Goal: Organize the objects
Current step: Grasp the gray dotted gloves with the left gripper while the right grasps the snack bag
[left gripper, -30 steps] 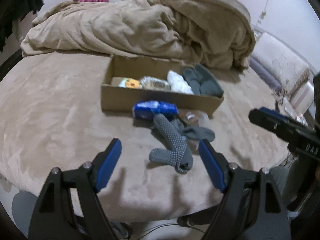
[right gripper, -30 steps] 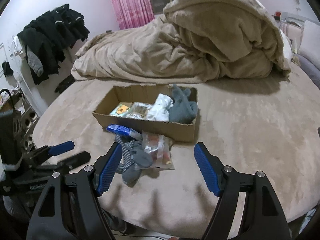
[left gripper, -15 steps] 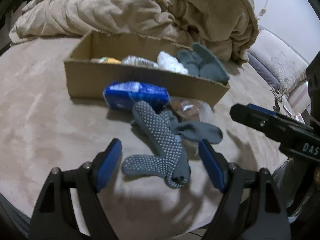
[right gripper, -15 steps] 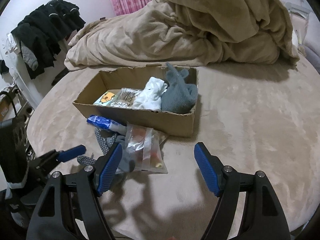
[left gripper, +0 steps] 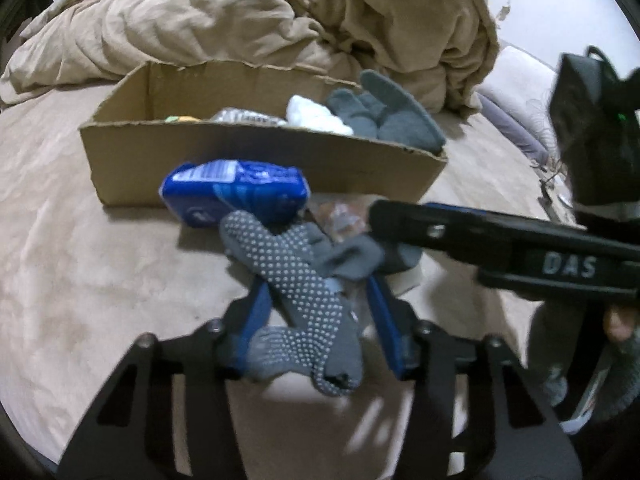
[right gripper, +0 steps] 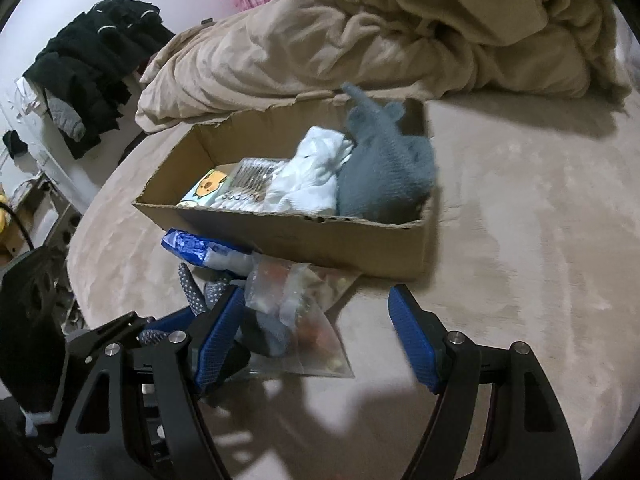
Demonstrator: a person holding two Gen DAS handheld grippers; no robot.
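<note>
A grey sock with white grip dots lies on the beige bed in front of a cardboard box. My left gripper has closed around the sock, its blue pads pressing both sides. A blue packet and a clear plastic bag lie beside the sock. My right gripper is open and empty, hovering over the bag; its finger crosses the left wrist view. The box holds grey socks, white cloth and small packets.
A rumpled beige duvet is piled behind the box. Dark clothes hang at the far left wall. A pillow lies at the right. The bed edge runs just below both grippers.
My left gripper moved forward over the dotted sock and narrowed from wide open onto it. My right gripper came closer to the bag and stayed open.
</note>
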